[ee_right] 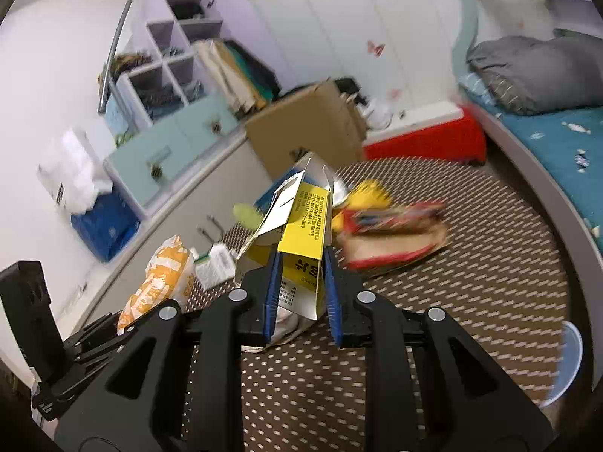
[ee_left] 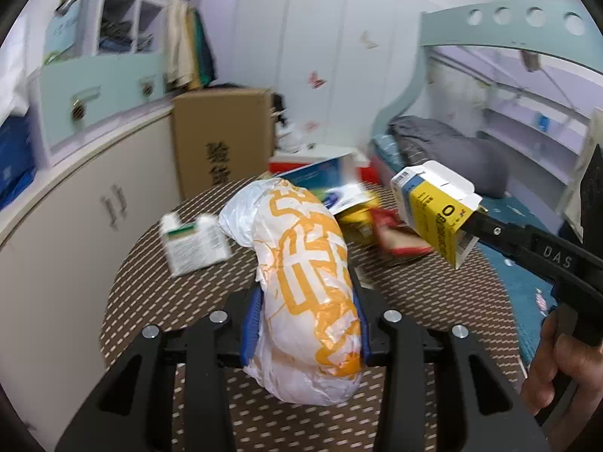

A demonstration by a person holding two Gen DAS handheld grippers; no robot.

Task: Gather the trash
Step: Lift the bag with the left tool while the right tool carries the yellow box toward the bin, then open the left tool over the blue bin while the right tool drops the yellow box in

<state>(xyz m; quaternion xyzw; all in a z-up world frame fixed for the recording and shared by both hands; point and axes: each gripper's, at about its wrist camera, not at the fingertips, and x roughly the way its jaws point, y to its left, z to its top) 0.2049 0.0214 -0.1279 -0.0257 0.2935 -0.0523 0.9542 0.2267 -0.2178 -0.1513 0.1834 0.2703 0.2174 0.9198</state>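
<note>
Over the round patterned table [ee_left: 433,301], each gripper's jaws clamp trash lengthwise: left the bag [ee_left: 309,282], right the yellow carton [ee_right: 301,248].

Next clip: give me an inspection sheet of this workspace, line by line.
Surface: round table, brown with pale dashes.
Job's things: white and orange plastic bag; yellow carton, flaps open.
Clutter: white and green box; blurred pile of yellow and red packaging; blue and white box behind.
Grippers: left gripper shut on the bag; right gripper holds the carton between its jaws, above the table.
Cables: nothing seen.
Surroundings: cardboard box, cabinet, shelf unit, bed, red and white container.
</note>
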